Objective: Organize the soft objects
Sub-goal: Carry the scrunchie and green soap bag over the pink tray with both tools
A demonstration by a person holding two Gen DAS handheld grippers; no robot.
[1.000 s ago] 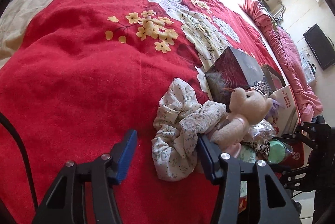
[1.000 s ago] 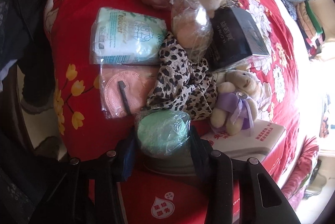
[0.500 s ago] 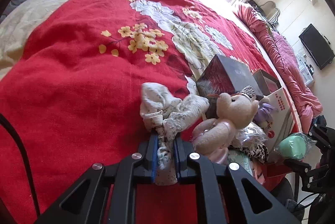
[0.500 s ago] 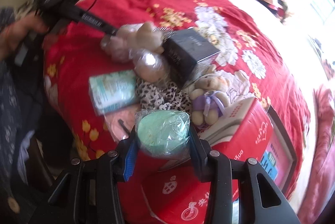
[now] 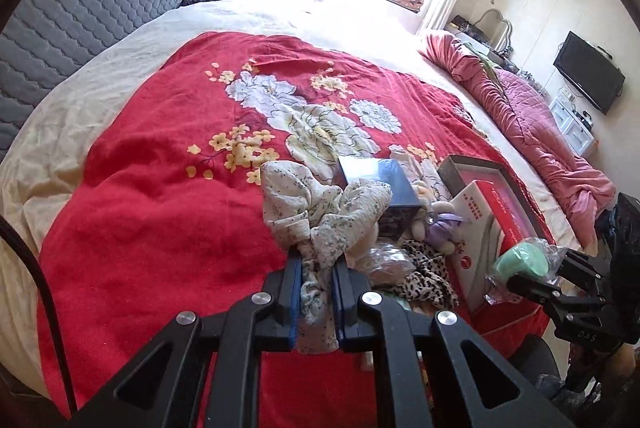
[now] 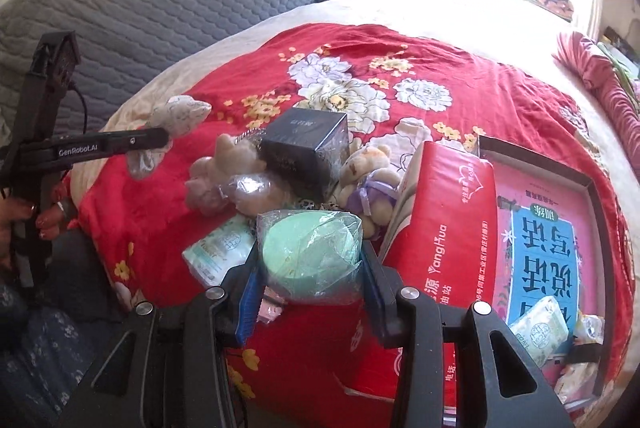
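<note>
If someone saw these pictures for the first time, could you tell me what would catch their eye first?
Probably the red floral blanket spread over the bed. Next, the two grips: the left gripper is shut on a crumpled floral cloth lifted above the blanket, and the right gripper holds a mint-green sponge in plastic wrap. Behind the sponge, plush bears, a dark box and a red package crowd together.

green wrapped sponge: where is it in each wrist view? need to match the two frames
Left wrist: green wrapped sponge at the right edge, low, clamped in the right tool seen side-on.
Right wrist: green wrapped sponge bottom centre, between that tool's pads.
Shared landmark: the dark box on the red blanket, beside the soft toys.
</note>
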